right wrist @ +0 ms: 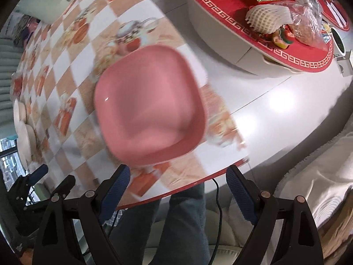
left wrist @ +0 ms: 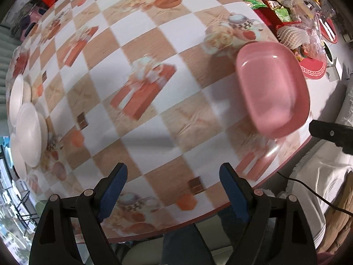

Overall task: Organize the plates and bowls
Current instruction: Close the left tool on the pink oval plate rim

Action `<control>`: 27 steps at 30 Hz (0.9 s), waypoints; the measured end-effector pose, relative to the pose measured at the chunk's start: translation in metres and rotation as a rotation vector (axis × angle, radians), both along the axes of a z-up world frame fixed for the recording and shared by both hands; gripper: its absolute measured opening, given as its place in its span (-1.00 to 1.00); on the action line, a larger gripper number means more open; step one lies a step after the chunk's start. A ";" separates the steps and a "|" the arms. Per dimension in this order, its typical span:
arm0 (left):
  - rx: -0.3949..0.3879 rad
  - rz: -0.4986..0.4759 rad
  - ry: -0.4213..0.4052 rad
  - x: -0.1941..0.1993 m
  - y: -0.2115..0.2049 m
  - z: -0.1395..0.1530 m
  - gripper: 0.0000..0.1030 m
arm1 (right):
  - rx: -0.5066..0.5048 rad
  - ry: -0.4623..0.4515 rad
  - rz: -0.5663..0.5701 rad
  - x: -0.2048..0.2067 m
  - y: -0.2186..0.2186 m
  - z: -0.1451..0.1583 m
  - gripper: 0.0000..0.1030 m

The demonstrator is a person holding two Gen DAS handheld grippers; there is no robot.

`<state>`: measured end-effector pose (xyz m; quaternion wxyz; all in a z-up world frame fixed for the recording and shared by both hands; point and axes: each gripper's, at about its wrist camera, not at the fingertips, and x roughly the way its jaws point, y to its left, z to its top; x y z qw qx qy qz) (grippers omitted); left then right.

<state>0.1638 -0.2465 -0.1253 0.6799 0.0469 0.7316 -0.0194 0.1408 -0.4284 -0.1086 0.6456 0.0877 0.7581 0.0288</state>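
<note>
A pink bowl (right wrist: pixel 152 103) sits right way up near the front edge of the table (left wrist: pixel 141 50), on the checked cloth. The right gripper (right wrist: pixel 177 190) hangs just short of it, jaws spread wide and holding nothing, with the bowl's near rim just beyond the fingertips. The left gripper (left wrist: pixel 174 190) is also wide apart and empty, hovering over bare cloth in the middle of the table, with the bowl (left wrist: pixel 273 88) off to its right.

Over at the far left edge lie some white dishes (left wrist: pixel 26 123), overlapping one another; I can't tell plates from bowls at that angle. That looks like the gathering spot, so my guess is the pink bowl is to be picked up next.

To do it well, I'd bring the right gripper in low and level, one finger inside the near rim and one outside, and pinch the wall, not the lip. The plastic looks slick and the sides slope, so a shallow bite could slip. The bowl sits close to the table edge too, so nudging it toward me risks tipping it off.
</note>
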 end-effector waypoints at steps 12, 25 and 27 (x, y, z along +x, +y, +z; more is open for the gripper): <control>0.006 0.068 -0.013 0.026 -0.031 -0.015 0.70 | -0.041 -0.008 0.071 0.028 -0.018 -0.023 0.74; -0.003 0.136 -0.037 0.062 -0.053 -0.042 0.70 | -0.042 -0.023 0.108 0.044 -0.016 -0.038 0.74; -0.003 0.138 -0.044 0.065 -0.056 -0.046 0.70 | -0.043 -0.032 0.120 0.046 -0.013 -0.039 0.74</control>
